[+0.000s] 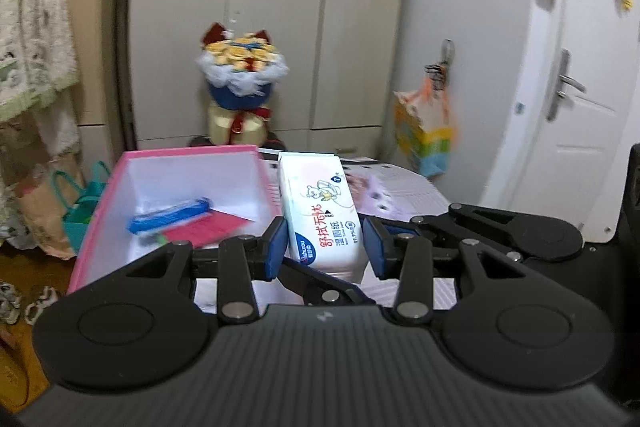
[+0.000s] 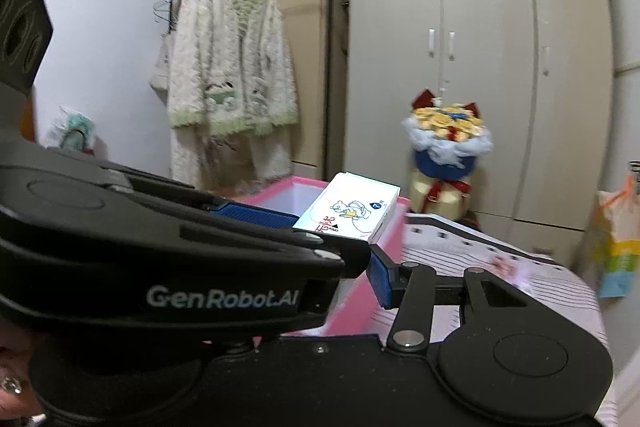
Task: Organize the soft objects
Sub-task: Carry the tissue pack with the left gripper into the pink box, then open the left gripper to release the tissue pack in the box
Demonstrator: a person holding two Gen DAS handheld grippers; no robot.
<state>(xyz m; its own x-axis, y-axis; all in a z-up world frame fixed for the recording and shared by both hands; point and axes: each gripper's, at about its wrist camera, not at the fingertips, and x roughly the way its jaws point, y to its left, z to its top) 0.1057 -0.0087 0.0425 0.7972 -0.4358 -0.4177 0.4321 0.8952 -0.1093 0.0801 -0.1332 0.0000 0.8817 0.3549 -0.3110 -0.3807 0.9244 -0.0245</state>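
Observation:
A white pack of wet wipes (image 1: 320,203) with a bear drawing is held between the blue pads of my left gripper (image 1: 326,247), lifted beside the pink box (image 1: 100,211). The box holds a blue packet (image 1: 172,217) and a red flat item (image 1: 208,229). In the right wrist view the same pack (image 2: 352,211) sits in the left gripper's pads (image 2: 260,215) above the pink box (image 2: 360,291). My right gripper (image 2: 348,279) is mostly hidden behind the left gripper's body; only its right blue pad (image 2: 380,281) shows, with nothing seen in it.
A striped white cloth covers the table (image 1: 408,195) right of the box. A flower bouquet (image 1: 240,75) stands before the grey wardrobe (image 1: 280,7). A fluffy cardigan (image 2: 232,67) hangs on a rack at left. A colourful bag (image 1: 424,131) hangs by the door.

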